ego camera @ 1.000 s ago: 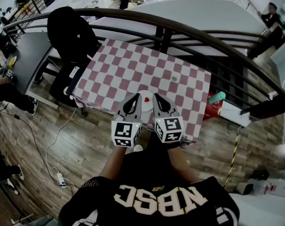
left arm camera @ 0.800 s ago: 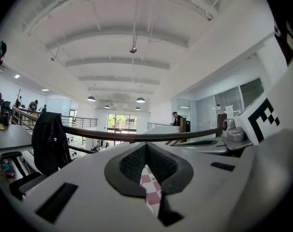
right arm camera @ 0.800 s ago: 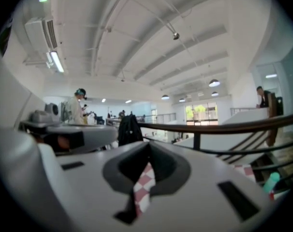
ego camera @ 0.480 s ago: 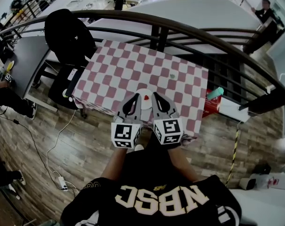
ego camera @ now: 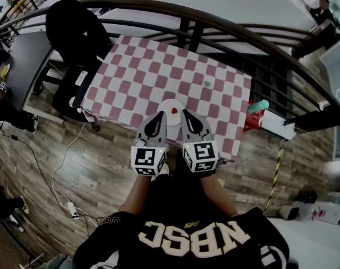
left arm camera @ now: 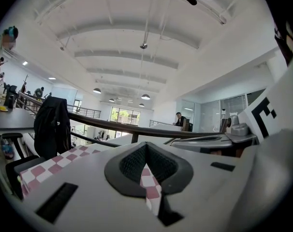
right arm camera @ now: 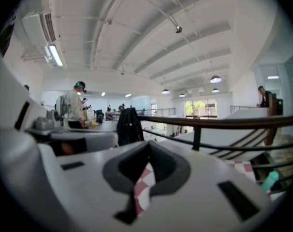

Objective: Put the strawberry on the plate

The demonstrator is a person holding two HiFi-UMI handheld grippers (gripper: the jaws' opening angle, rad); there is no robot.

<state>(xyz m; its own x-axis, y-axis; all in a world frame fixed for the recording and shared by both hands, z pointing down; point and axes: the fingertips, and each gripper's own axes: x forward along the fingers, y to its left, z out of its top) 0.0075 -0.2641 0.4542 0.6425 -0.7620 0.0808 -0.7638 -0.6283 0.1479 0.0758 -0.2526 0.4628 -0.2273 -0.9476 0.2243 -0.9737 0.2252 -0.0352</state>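
We count: strawberry 1, lying on white plate 1, near edge of checkered table; its axis and pointing too small to tell. Grippers 2: left gripper, right gripper, both closed, empty.

Wood-plank floor; curved dark railing behind table w/ red-white check cloth. Black chair w/ jacket by dark desk, left. White arched ceiling, round lamps lit, windows far end.

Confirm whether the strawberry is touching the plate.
Touching. The head view shows the strawberry resting on the white plate, just inside its near edge.
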